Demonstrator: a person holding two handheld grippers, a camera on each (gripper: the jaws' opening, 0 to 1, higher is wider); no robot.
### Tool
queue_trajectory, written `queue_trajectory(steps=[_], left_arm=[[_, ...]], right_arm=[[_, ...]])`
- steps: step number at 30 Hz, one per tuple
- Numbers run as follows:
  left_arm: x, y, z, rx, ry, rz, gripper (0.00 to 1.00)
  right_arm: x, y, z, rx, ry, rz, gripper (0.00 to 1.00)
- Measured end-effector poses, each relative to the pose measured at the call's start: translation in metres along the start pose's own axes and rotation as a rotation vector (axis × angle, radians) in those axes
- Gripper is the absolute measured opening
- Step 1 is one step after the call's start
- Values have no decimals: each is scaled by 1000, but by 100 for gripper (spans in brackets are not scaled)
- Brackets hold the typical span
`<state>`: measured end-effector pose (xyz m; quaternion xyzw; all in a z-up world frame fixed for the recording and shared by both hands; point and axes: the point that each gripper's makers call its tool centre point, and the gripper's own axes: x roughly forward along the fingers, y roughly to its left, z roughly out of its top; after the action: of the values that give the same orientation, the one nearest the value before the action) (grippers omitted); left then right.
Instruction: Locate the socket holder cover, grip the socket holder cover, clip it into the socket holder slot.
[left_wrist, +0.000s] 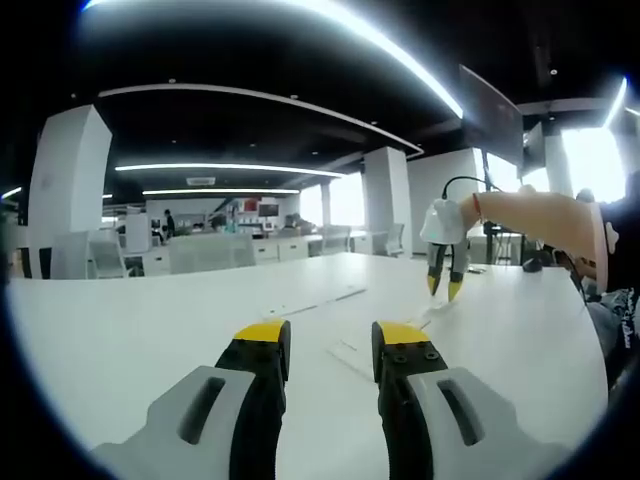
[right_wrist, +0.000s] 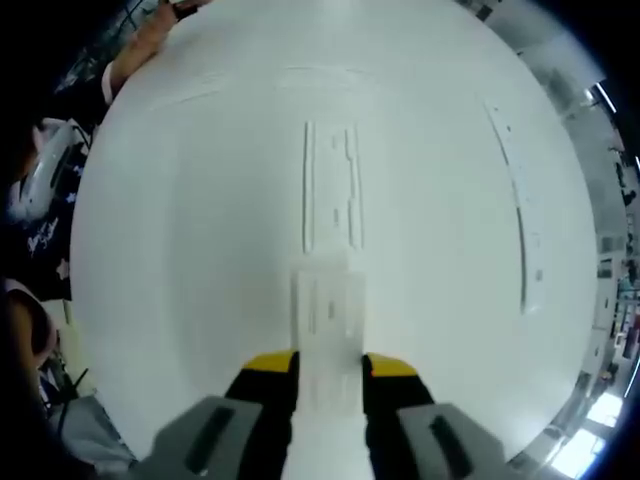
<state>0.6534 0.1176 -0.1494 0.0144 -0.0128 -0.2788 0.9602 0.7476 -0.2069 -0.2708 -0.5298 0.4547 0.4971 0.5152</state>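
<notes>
White table (right_wrist: 200, 250), long strip (right_wrist: 520, 200) beside socket holder (right_wrist: 332, 190)

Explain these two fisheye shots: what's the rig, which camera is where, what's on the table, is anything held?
No robot here: a person holds a two-jaw gripper in each hand, each carrying a camera that looks along its jaws. In the left gripper view, the left gripper hovers open over a white table; the right gripper reaches down at the far right. In the right gripper view, looking down, the right gripper has a flat white cover between its jaws. Beyond it lies a long white slotted holder, and another white strip lies to the right.
</notes>
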Motion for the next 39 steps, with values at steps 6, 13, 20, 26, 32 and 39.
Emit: queue_trajectory(steps=[6, 13, 20, 26, 32, 39], left_arm=[[-1, 2, -1, -2, 1, 3, 33], [0, 2, -3, -1, 6, 0, 33], [1, 2, -5, 4, 13, -1, 33], [0, 2, -5, 4, 13, -1, 33], [1, 2, -5, 4, 15, -1, 33], [1, 2, -6, 9, 19, -1, 33]], right_arm=[[3, 1, 6, -8, -14, 9, 27], [7, 0, 8, -14, -17, 15, 27], [9, -2, 10, -20, -20, 27, 27], [11, 1, 12, -26, -20, 33, 27], [13, 4, 15, -30, -26, 41, 27], [13, 4, 16, -28, -29, 45, 27]])
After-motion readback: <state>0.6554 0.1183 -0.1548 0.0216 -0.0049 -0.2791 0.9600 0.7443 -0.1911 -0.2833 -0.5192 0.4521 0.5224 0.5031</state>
